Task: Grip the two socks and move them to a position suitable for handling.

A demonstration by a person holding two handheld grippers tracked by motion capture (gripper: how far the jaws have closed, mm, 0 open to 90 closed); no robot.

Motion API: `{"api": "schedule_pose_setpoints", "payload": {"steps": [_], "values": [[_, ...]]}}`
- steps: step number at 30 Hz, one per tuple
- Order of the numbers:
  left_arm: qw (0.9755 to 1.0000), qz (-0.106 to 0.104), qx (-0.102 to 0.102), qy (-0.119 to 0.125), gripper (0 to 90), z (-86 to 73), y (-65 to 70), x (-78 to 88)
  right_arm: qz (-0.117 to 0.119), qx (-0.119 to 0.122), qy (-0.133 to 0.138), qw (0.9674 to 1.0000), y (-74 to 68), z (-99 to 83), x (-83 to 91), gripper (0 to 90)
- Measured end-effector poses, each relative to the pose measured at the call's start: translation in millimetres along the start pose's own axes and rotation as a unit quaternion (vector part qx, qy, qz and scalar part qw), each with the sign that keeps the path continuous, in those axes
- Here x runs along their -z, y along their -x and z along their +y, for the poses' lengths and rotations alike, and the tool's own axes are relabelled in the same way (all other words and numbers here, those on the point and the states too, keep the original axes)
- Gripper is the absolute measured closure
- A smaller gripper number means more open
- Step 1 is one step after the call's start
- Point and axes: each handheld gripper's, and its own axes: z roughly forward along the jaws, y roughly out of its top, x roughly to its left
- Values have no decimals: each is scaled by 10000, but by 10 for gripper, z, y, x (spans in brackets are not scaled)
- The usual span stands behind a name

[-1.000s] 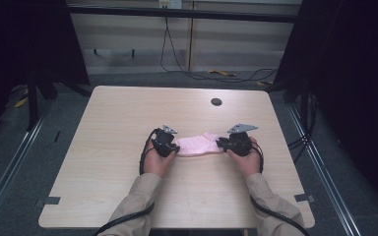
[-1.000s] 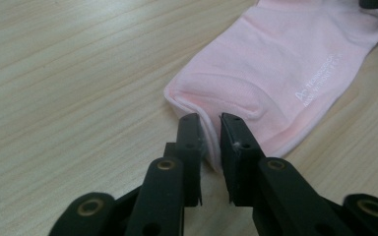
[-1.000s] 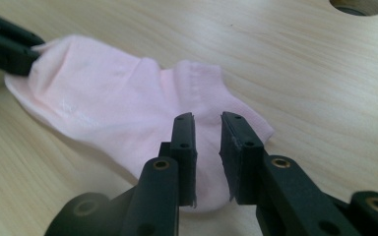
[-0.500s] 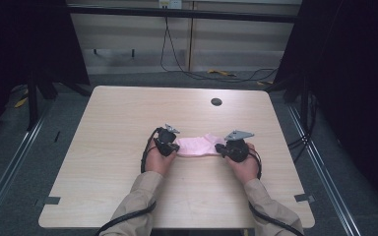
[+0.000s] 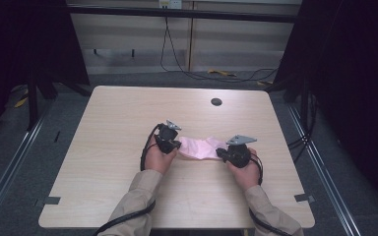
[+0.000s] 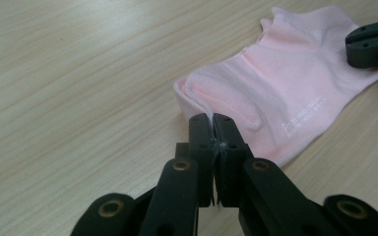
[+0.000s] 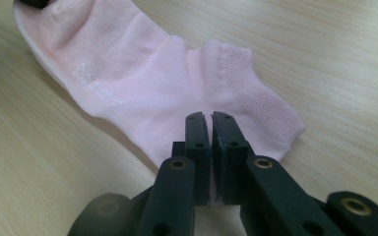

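Both grippers have just finished closing on a pink sock (image 5: 200,147); a second ago the jaws were a little wider, and now each pair is pinched together with fabric between.

Left gripper (image 6: 211,120): jaws nearly touching, a thin fold of the sock's edge caught in the slit between them. Grip is at one end of the sock, where the knit is ribbed.

Right gripper (image 7: 210,118): jaws closed to a narrow gap, clamped on the sock's near edge about midway along the ribbed end. How deep the bite goes I cannot tell.

Since a second ago the right hand (image 5: 244,169) has drawn inward toward the left, so the sock looks a touch more bunched between the two grippers. The left hand (image 5: 158,156) sits much where it was.

Reading: both ends are now secured, so the sock is ready to be lifted, stretched flat or folded. Which of these, the pictures do not settle.

Sock lies flat on the surface (image 5: 108,162), at its middle, slightly nearer the person. Small pale lettering is printed on its side.

Surface: pale wood grain, bare apart from the sock and a dark round cable hole (image 5: 216,102) near the far edge. Tape marks at the near corners.

Room: dark curtains (image 5: 354,88) either side, grey floor, loose cables (image 5: 187,64) along the far wall.
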Motion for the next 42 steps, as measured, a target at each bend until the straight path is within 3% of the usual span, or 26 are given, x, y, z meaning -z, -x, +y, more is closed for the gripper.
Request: {"api": "schedule_pose_setpoints", "payload": {"steps": [8, 14, 23, 26, 29, 30, 38, 42], "values": [[9999, -44, -85, 48, 879, 34, 59, 48, 124, -171, 5, 9998, -6, -26, 41, 864], [9999, -45, -89, 51, 879, 34, 68, 73, 159, -118, -28, 9998, -28, -27, 63, 872], [9999, -29, 101, 108, 871, -91, -3, -11, 82, -115, 1, 9999, -38, -28, 66, 897], [9995, 198, 176, 159, 787, -159, -42, -51, 68, -50, -10, 10000, -48, -26, 66, 896], [9989, 271, 326, 210, 662, -192, -69, -51, 106, -88, 16, 9999, -36, -35, 63, 895], [9984, 381, 321, 255, 623, -202, -73, -53, 131, -143, 28, 9998, -30, -42, 63, 894], [9982, 430, 400, 126, 514, -269, -60, -159, 102, -56, 34, 9999, -37, -41, 54, 893], [9982, 512, 301, 127, 452, -278, -67, -169, 76, -35, 21, 10000, -50, -40, 55, 892]]}}
